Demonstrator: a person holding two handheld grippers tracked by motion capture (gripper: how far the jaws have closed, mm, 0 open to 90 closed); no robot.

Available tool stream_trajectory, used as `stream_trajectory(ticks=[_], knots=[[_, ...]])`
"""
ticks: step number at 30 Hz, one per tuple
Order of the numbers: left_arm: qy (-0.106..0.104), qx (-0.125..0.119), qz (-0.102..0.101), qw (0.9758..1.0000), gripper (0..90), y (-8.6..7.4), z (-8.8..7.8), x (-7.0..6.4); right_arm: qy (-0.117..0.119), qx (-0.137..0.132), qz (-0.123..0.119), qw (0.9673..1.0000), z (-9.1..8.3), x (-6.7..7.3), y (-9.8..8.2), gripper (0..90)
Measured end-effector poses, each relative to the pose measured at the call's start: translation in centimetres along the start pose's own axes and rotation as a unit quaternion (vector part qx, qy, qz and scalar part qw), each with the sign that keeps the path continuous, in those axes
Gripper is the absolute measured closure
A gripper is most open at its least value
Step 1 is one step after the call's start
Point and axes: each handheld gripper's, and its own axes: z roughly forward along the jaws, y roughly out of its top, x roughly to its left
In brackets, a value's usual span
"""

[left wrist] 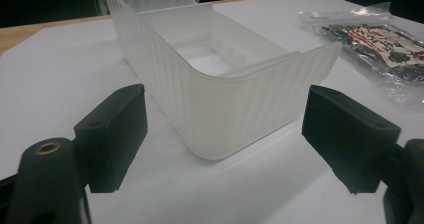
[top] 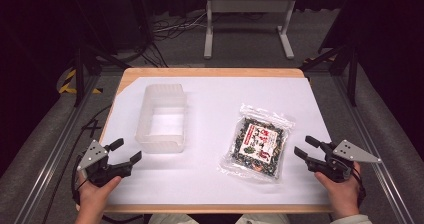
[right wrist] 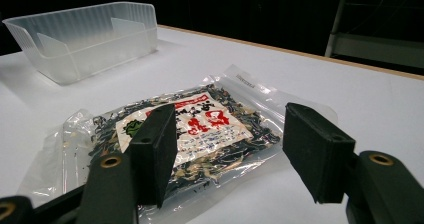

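Left gripper [top: 122,151] jaws apart, empty, near translucent bin [top: 162,119]; right gripper [top: 306,147] likewise, beside snack packet [top: 257,144].

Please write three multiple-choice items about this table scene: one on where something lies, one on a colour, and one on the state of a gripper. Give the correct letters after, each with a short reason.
1. Where does the clear snack packet lie?
A. inside the plastic bin
B. flat on the white table cover, to the right of the bin
C. between the jaws of the left gripper

2. What colour is the plastic bin?
A. translucent white
B. solid red
C. black

3. How does the right gripper stand?
A. shut on the packet
B. shut on the rim of the bin
C. open, holding nothing

Answers:
1 B, the high view shows the packet flat on the white table cover, apart from the bin.
2 A, the table cover shows through the bin's ribbed walls.
3 C, in the right gripper view its jaws stand apart short of the packet, with no pad pressing on it.
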Motion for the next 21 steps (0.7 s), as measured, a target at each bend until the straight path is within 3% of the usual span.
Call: stream_trajectory(ticks=[9,21], knots=[[-0.005,0.002,0.0,1.0,16.9,0.1,0.6,-0.3,-0.002,0.007,-0.008,0.9999,0.8,-0.4,1.5,38.6],[-0.003,0.002,-0.003,1.0,16.9,0.0,0.2,-0.3,0.0,0.025,0.012,0.9996,2.8,-1.6,3.9,36.8]])
